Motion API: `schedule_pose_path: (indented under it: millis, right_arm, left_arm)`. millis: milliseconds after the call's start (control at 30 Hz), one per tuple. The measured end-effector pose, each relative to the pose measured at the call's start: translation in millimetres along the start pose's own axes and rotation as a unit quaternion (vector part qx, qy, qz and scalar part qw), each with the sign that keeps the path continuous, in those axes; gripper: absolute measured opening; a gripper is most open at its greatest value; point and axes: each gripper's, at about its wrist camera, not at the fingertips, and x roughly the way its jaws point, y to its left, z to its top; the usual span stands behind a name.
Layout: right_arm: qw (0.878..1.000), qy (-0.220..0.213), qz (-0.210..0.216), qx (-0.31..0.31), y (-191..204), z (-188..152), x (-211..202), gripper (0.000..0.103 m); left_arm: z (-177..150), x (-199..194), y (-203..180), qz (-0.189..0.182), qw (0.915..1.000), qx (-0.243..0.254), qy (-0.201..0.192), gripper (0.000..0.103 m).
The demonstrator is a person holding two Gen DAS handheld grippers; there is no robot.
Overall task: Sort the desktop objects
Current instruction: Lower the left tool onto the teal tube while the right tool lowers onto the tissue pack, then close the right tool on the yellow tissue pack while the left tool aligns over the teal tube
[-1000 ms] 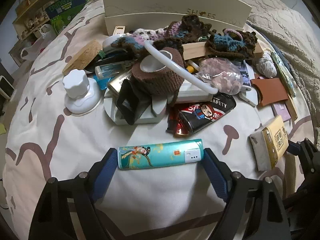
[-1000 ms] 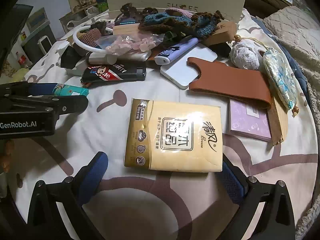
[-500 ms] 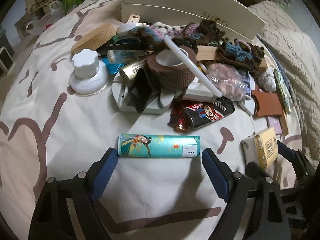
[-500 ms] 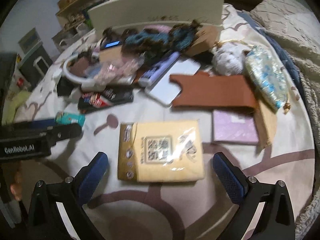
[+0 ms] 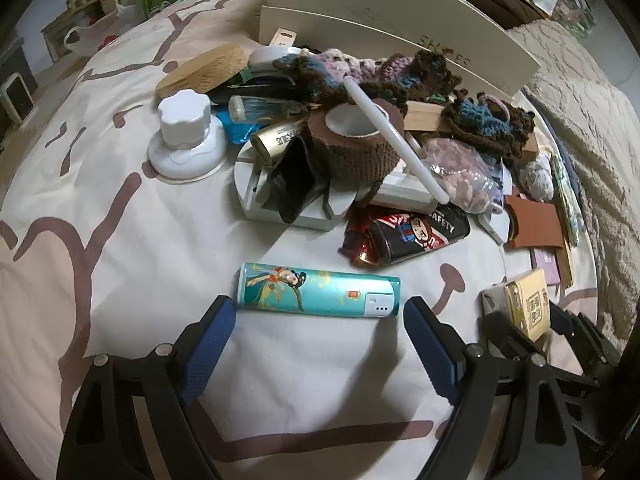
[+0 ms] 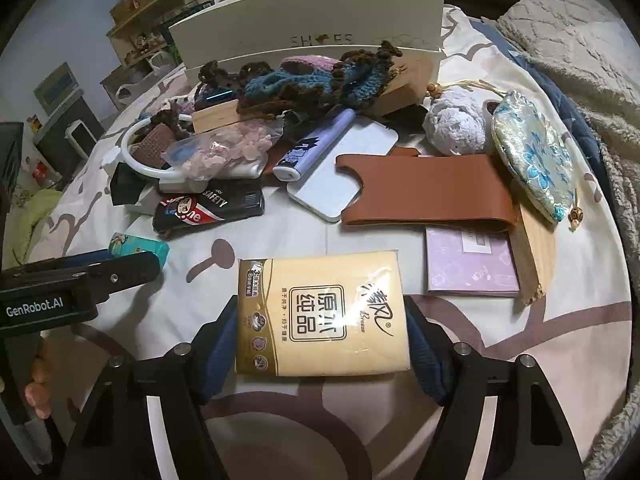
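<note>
A teal illustrated tube [image 5: 318,293] lies crosswise on the patterned cloth just beyond my left gripper [image 5: 318,320], which is open with its blue pads either side of the tube's near edge. A yellow tissue pack [image 6: 322,314] sits between the blue pads of my right gripper [image 6: 320,344], and the pads press its two sides. The pack also shows at the right of the left wrist view [image 5: 528,308]. The left gripper's arm [image 6: 80,280] shows at the left of the right wrist view, with the teal tube [image 6: 138,246] behind it.
A pile of clutter lies ahead: a black "SAFETY" case [image 5: 416,236], a white knobbed stand [image 5: 184,140], a brown crochet cup [image 5: 356,148], crochet pieces [image 6: 312,76], a brown leather sleeve [image 6: 428,192], a purple card [image 6: 470,260], an embroidered pouch [image 6: 532,156]. A white shoe box [image 6: 304,28] stands behind.
My right gripper has moved forward and closed in until its pads meet the tissue pack's sides. My left gripper has drawn back slightly from the teal tube and stays open.
</note>
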Motion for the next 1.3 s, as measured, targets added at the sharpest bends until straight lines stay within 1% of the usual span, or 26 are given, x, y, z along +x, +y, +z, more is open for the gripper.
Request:
schedule_pose_path:
  millis: [67,133,200,300,433,533,633,767,833,1000,1167,1233,1300]
  right_arm:
    - [1.000,0.000,-0.003,-0.002,1,0,1,0.075]
    - [1.000,0.000,-0.005,-0.004,2,0,1,0.075]
    - [1.000,0.001,-0.006,-0.003,2,0,2,0.075]
    - [1.000,0.000,-0.006,-0.003,1,0,2,0.075]
    - [1.000,0.001,-0.006,-0.003,1,0,2,0.075]
    - [1.000,0.001,-0.008,-0.004,1,0,2,0.075]
    - [1.000,0.001,-0.009,-0.004,0,0,2,0.075]
    - [1.000,0.002,-0.009,-0.004,-1,0,2,0.075]
    - [1.000,0.002,-0.009,-0.004,0,0,2,0.075]
    - [1.000,0.002,-0.007,-0.004,0,-1,2,0.075]
    - [1.000,0.003,-0.004,-0.002,0,-1,3,0.075]
    - [1.000,0.003,-0.004,-0.003,0,-1,3,0.075]
    - [1.000,0.003,-0.004,-0.002,0,-1,3,0.075]
  left_arm:
    - [-1,-1,0,-0.004,1.0000,-0.009,-0.002,0.084]
    - [-3,0,-2,-0.001,1.0000,-0.007,-0.004,0.084]
    - [-6,0,-7,0.015,0.9998,0.004,-0.008,0.081]
    - [-9,0,-10,0.027,0.9995,0.007,-0.013,0.080]
    - [-8,1,-11,0.025,0.9996,-0.007,-0.014,0.080]
    - [-4,4,-12,0.031,0.9992,-0.018,-0.016,0.080]
    - [-4,8,-19,0.044,0.9983,-0.030,-0.022,0.083]
    - [-7,14,-32,0.065,0.9973,-0.018,-0.030,0.090]
    - [-4,17,-31,0.066,0.9973,-0.018,-0.029,0.092]
    - [-4,13,-26,0.046,0.9980,-0.037,-0.020,0.093]
    - [-3,14,-25,0.060,0.9968,-0.048,-0.022,0.093]
    - [-1,16,-27,0.057,0.9965,-0.056,-0.022,0.097]
    - [1,20,-30,0.059,0.9966,-0.053,-0.021,0.100]
